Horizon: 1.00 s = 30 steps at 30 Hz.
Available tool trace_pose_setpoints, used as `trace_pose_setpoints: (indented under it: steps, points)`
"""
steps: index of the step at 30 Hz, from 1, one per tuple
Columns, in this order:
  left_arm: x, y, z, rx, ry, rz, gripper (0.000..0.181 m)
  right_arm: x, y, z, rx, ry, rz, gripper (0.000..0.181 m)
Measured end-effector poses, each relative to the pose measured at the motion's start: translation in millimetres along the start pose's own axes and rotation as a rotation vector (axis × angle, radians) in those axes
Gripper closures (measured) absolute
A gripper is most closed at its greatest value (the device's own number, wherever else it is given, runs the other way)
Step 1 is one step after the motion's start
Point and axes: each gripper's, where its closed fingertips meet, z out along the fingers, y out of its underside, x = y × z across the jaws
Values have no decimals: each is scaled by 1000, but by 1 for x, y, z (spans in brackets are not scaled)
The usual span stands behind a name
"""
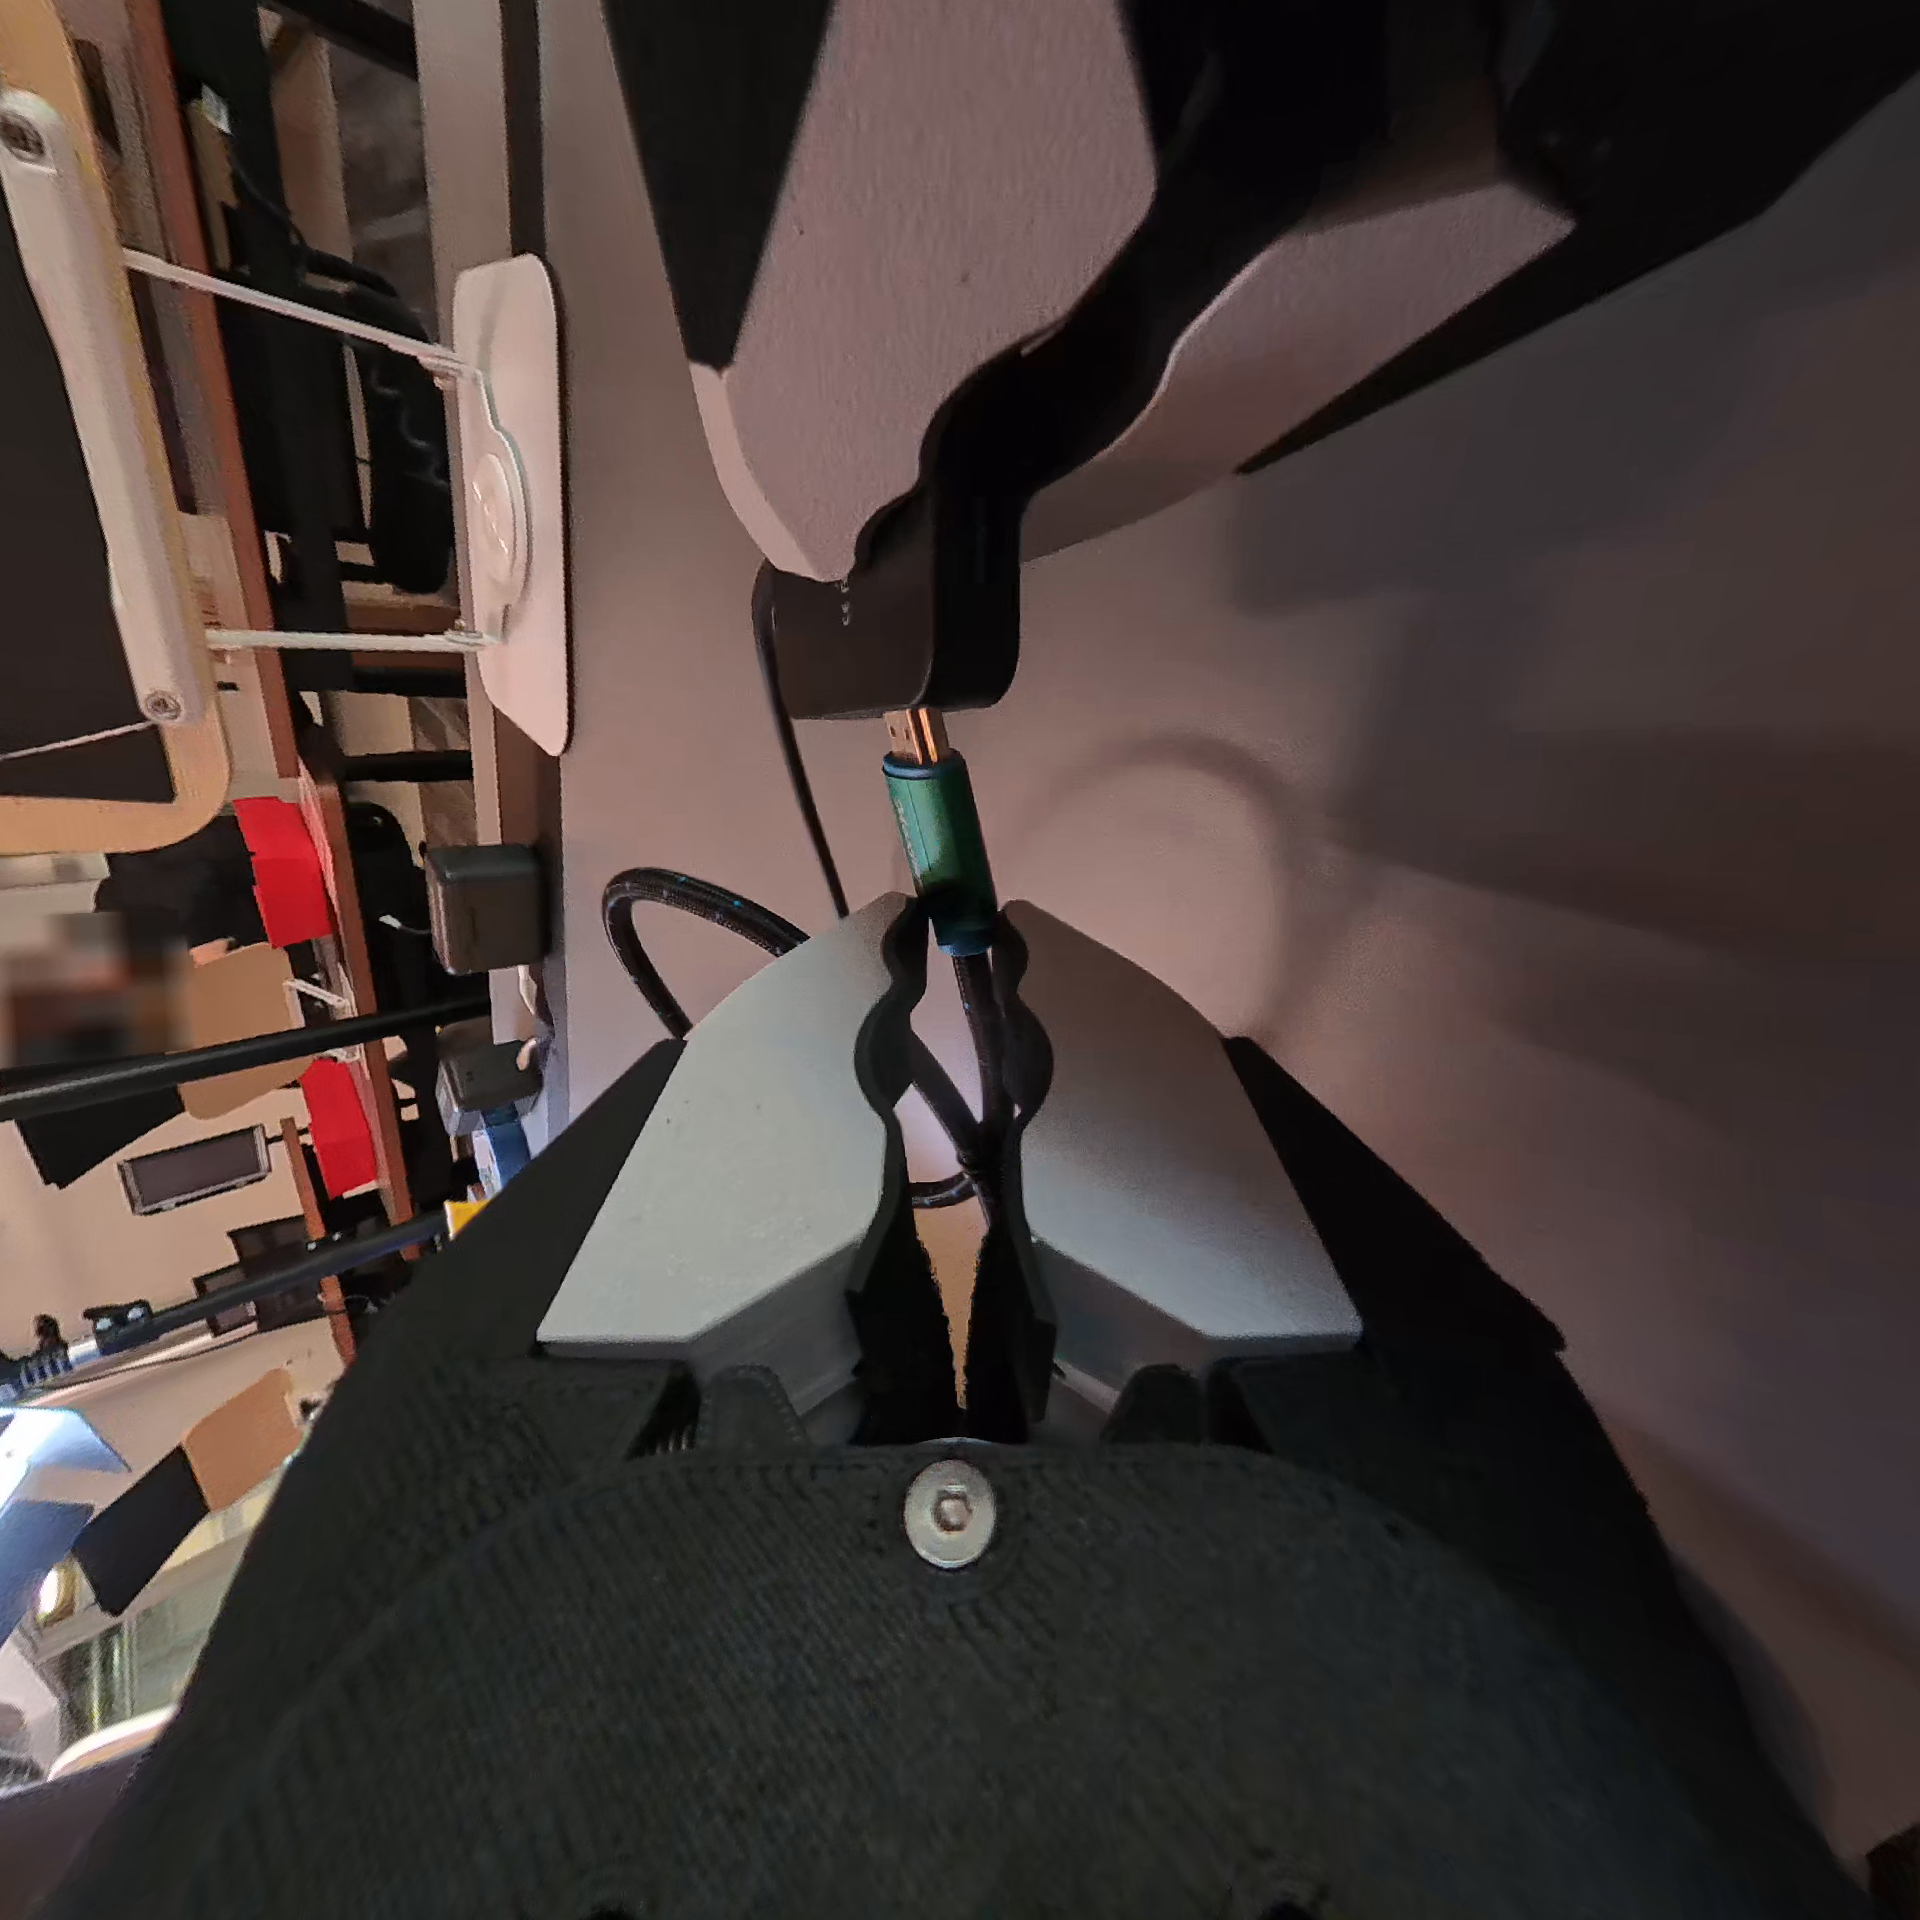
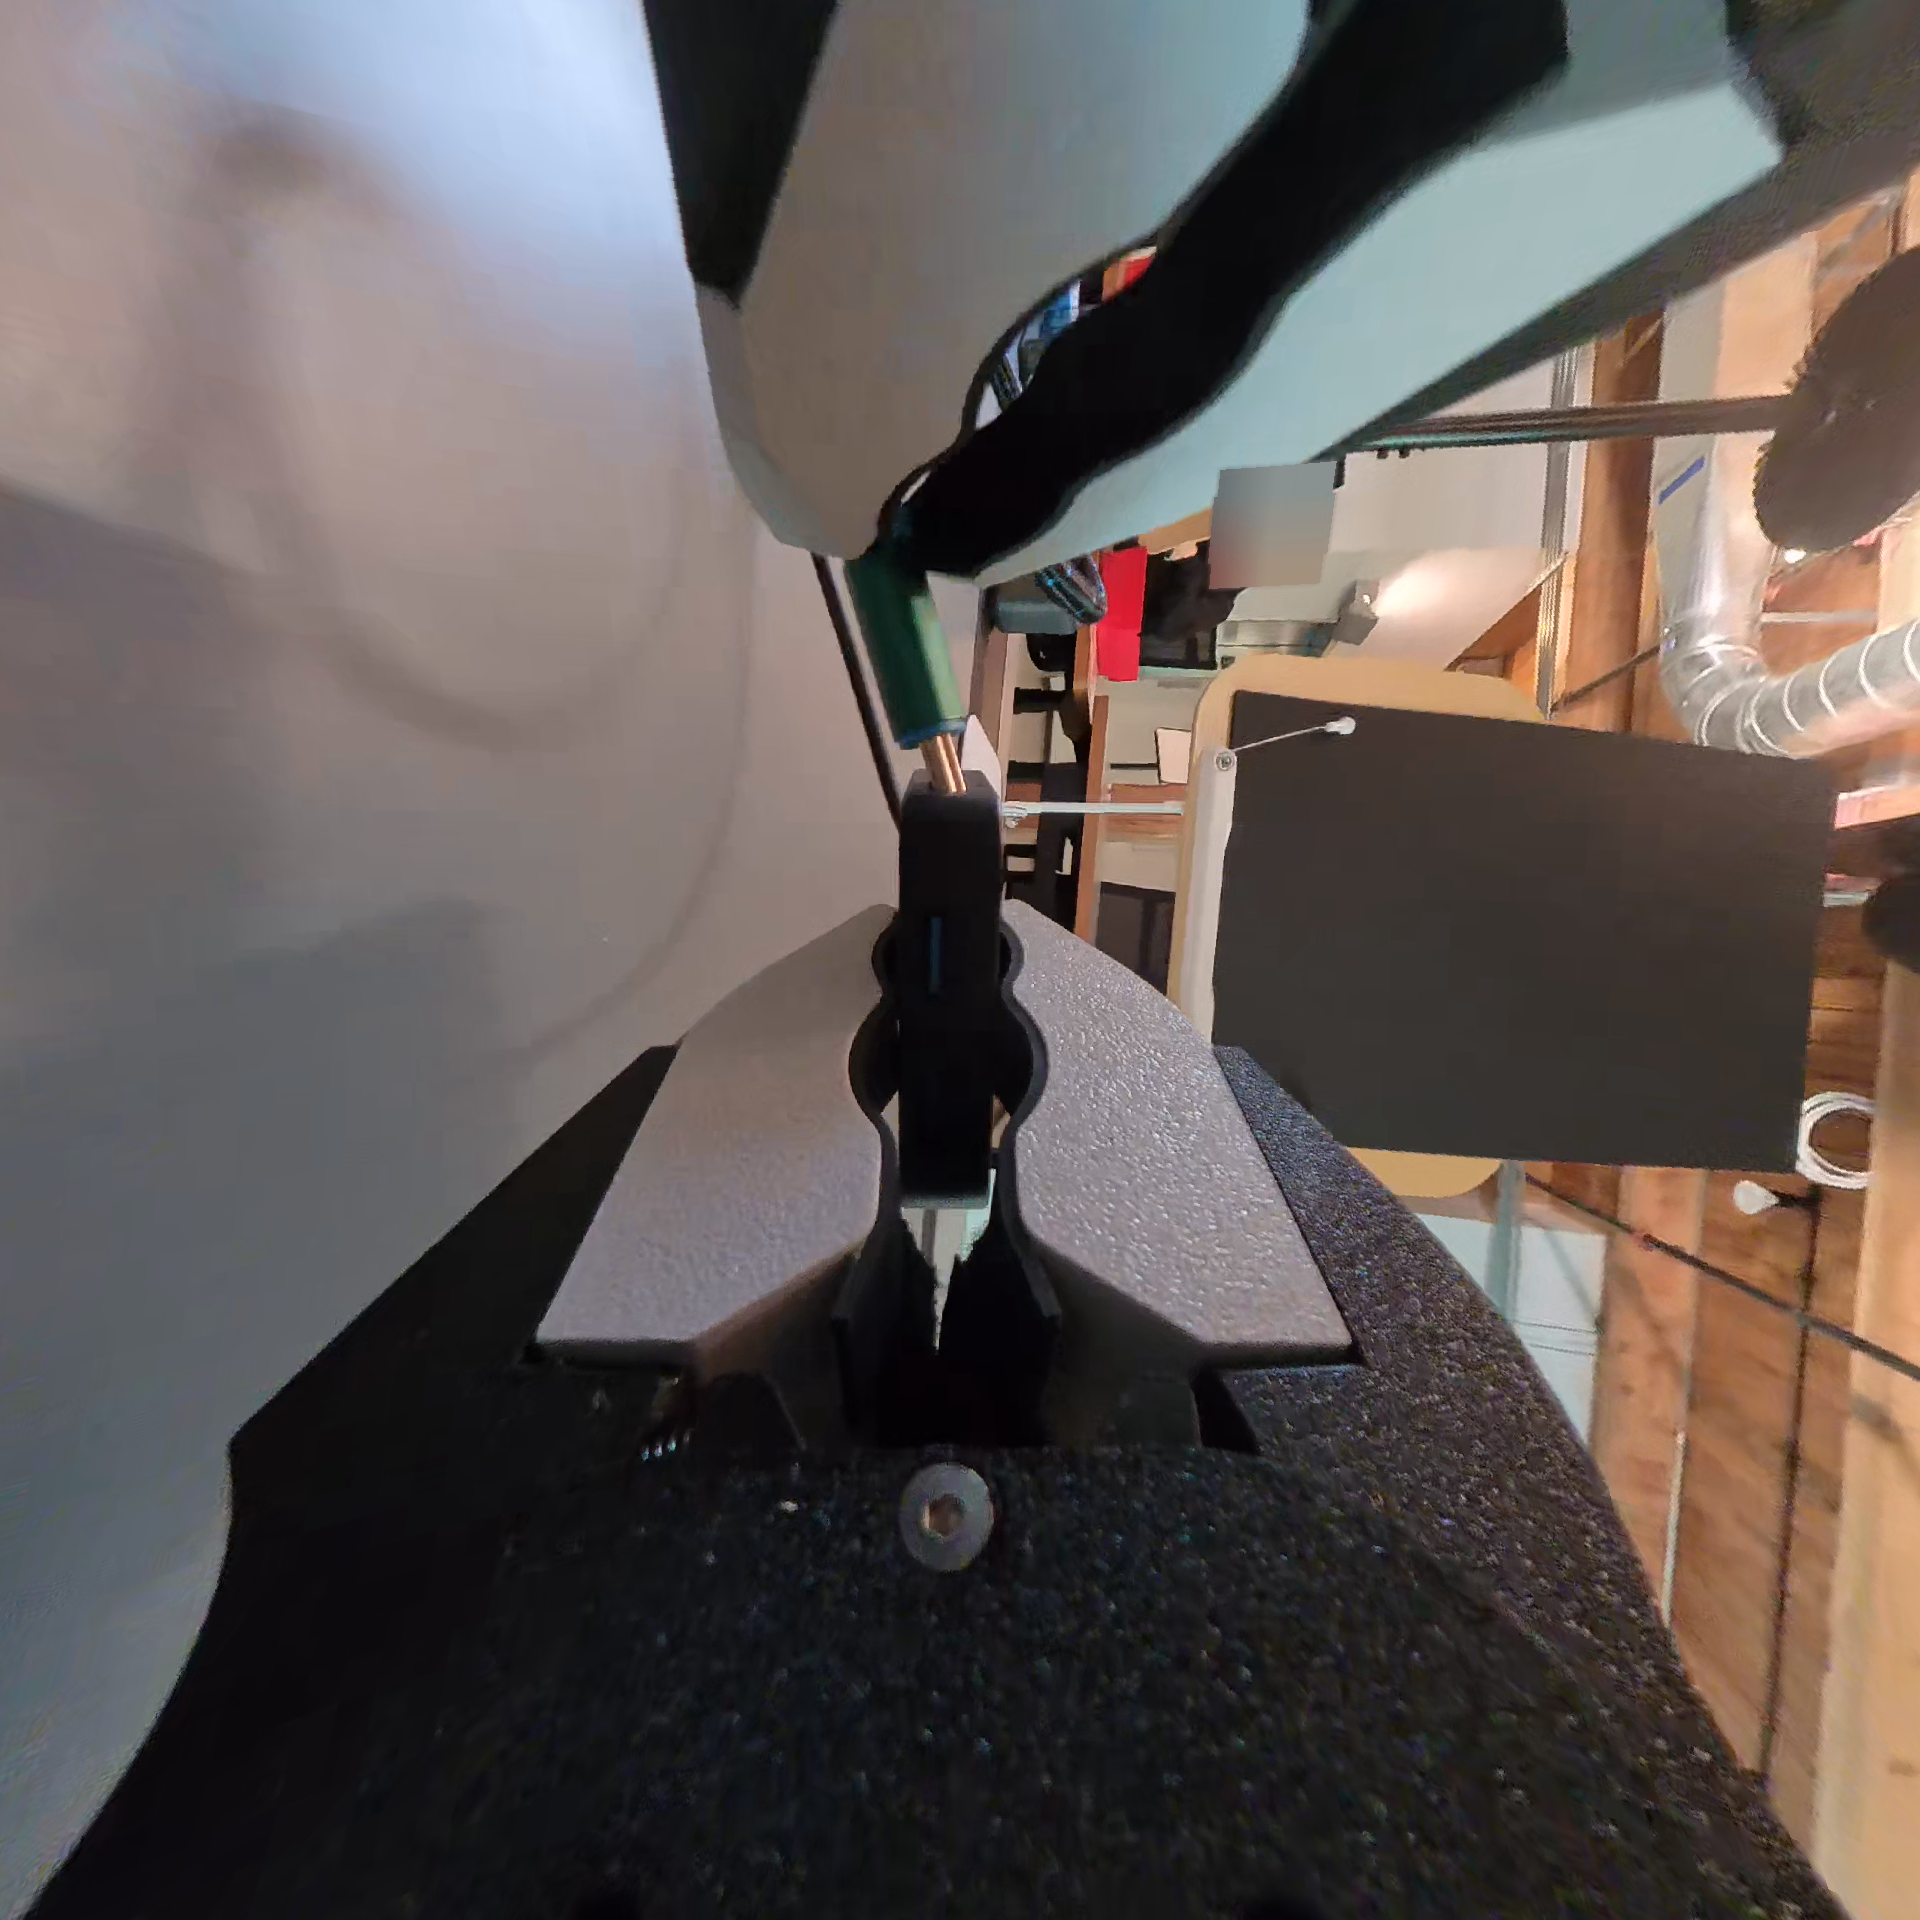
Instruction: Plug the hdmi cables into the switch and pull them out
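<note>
In the left wrist view my left gripper (image 1: pixel 956 920) is shut on the rear end of a green HDMI plug (image 1: pixel 928 831), with its black braided cable (image 1: pixel 982 1039) running back between the fingers. The plug's gold tip (image 1: pixel 914 732) meets the edge of the black switch (image 1: pixel 883 644), with part of the tip still showing. My right gripper (image 1: pixel 935 520) holds the switch from the far side. In the right wrist view my right gripper (image 2: pixel 943 925) is shut on the black switch (image 2: pixel 940 997). The green plug (image 2: pixel 902 655) and gold tip (image 2: pixel 945 771) enter its far end, held by my left gripper (image 2: pixel 914 530).
Both grippers are over a white tabletop (image 1: pixel 1455 831). A loop of black cable (image 1: pixel 665 935) lies on it, with a white pad (image 1: pixel 514 499) and a grey box (image 1: pixel 483 904) near the edge. A black panel on a stand (image 2: pixel 1507 935) stands beyond the table.
</note>
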Motion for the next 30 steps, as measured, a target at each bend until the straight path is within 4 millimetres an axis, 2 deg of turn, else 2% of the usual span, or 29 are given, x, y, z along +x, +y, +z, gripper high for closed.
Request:
trace_pose_setpoints:
  steps: [4,8,12,15,20,24,28,30]
  points:
    - [-4,3,-2,-19,-9,-17,171,2,0,3,-48,6,-66,169]
    - [-1,2,-3,-26,1,20,172,-11,-1,6,-24,-33,-162,169]
    - [-1,0,-1,24,39,-86,172,-8,3,4,-36,-30,-5,169]
    - [5,1,3,15,61,-107,171,-6,1,4,-36,-26,40,169]
    - [3,2,2,-22,26,-54,171,-5,1,3,-47,-10,-23,169]
    - [9,5,4,-60,40,5,171,-11,-2,4,-43,-21,-81,169]
    - [3,4,1,-11,35,4,171,-13,3,6,-34,-19,-102,168]
    - [3,7,1,-17,61,-5,172,-14,0,5,-3,-28,-58,169]
